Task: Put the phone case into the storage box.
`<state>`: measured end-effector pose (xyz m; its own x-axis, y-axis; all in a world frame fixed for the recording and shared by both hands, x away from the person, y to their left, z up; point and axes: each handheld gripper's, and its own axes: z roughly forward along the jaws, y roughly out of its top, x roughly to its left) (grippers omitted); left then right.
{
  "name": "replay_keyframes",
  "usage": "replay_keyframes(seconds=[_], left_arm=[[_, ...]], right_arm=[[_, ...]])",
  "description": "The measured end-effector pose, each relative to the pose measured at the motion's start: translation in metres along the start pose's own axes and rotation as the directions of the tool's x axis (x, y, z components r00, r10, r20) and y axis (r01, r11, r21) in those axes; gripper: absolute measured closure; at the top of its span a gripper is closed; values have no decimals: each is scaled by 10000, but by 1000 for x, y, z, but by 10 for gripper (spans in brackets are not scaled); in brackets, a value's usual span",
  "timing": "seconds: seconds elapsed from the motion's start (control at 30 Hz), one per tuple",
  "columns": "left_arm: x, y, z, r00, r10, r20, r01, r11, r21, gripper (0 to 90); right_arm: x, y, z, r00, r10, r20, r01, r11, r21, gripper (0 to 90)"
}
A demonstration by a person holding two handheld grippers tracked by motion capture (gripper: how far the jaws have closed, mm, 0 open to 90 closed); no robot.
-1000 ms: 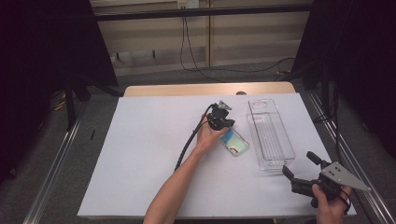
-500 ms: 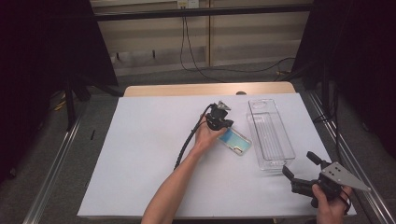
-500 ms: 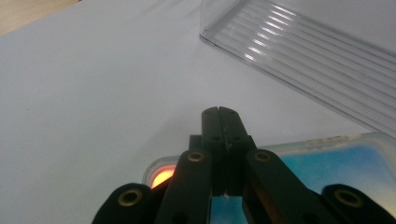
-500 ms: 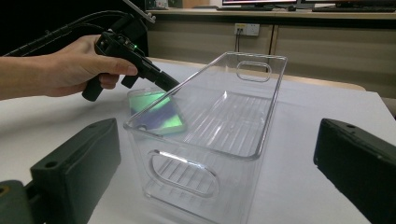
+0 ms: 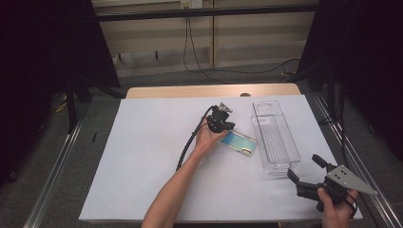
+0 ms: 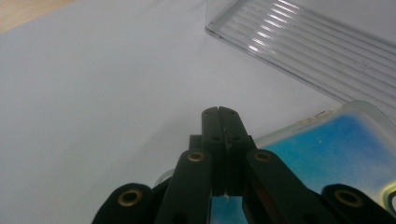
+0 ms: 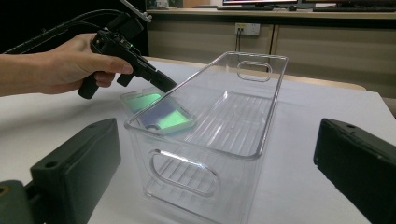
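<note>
Left gripper (image 5: 227, 127), jaws closed on the phone case's (image 5: 240, 143) edge, ready to lift it into the bin (image 5: 275, 135); right gripper (image 5: 306, 175) waits, jaws open.

white table top (image 5: 142, 166), black curtains (image 5: 43, 57)

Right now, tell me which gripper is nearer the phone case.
Left. The left gripper is right at the phone case, jaws shut on its near edge. The right gripper is well away, at the table's near right corner beyond the clear bin.
</note>
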<state>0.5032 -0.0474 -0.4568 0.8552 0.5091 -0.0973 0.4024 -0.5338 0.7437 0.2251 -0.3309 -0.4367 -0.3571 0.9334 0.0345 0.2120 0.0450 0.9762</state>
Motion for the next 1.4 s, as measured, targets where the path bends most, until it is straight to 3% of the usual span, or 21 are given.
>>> replay_keyframes(seconds=[0.47,0.6,0.7,0.8,1.4], left_arm=[[4,0,-7,9997,111,231,-117,9996,267,900],[6,2,-5,9999,147,32,-148,9995,280,900],[7,1,-2,10000,-49,49,48,9997,238,900],[8,2,-4,9999,130,27,-131,9992,379,900],[12,3,-10,9991,19,431,-56,9963,855,900]], right_arm=[[0,0,0,10000,0,4,0,10000,3,1],[0,0,0,10000,9,14,-9,10000,14,1],[0,0,0,10000,5,33,-5,10000,-13,1],[-1,0,0,10000,41,36,-41,10000,-7,1],[-1,0,0,10000,34,42,-34,10000,-6,1]])
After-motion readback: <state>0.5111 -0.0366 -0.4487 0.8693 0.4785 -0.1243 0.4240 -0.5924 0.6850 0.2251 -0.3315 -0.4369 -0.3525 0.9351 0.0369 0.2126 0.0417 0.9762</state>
